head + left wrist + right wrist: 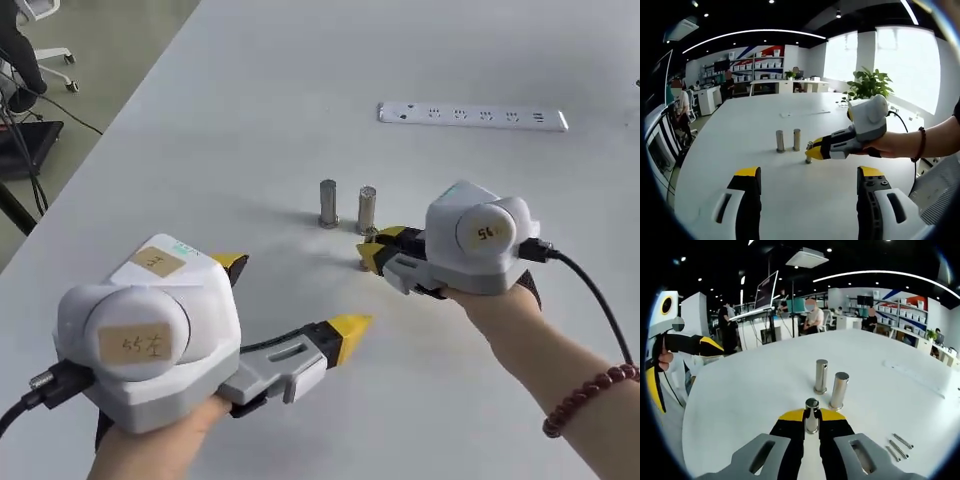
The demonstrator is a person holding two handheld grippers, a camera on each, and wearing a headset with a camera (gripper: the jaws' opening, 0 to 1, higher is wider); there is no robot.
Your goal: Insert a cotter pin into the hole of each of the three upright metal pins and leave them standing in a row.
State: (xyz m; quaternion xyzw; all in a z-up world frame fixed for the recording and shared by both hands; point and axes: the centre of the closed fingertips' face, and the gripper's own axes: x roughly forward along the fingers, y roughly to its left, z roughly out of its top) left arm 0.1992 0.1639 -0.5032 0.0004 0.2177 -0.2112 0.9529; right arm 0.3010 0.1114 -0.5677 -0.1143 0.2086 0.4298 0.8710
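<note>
In the right gripper view, the right gripper (811,421) is clamping its yellow-tipped jaws on a short metal pin (812,412). This held pin is standing upright at the lower middle of the frame, over the white table (740,405). Just above it in that view, two more metal pins are standing upright side by side. The far pin (820,376) is showing a small hole near its top, and the near pin (839,390) is standing to its right. The three are sitting near one another without touching. At the lower right of the same frame, a few thin cotter pins (898,444) are lying loose on the table, apart from the upright pins.

In the left gripper view, the foot of the held pin is resting on the table surface, at the middle of the frame and just right of the standing pair.

In the head view, the right gripper is sitting at the middle right of the frame, its tips just below the two standing pins. The left gripper (290,295) is hovering at the lower left with its jaws spread wide apart, well away from the pins. A white power strip (472,116) is lying on the table at the upper right of the head view.
</note>
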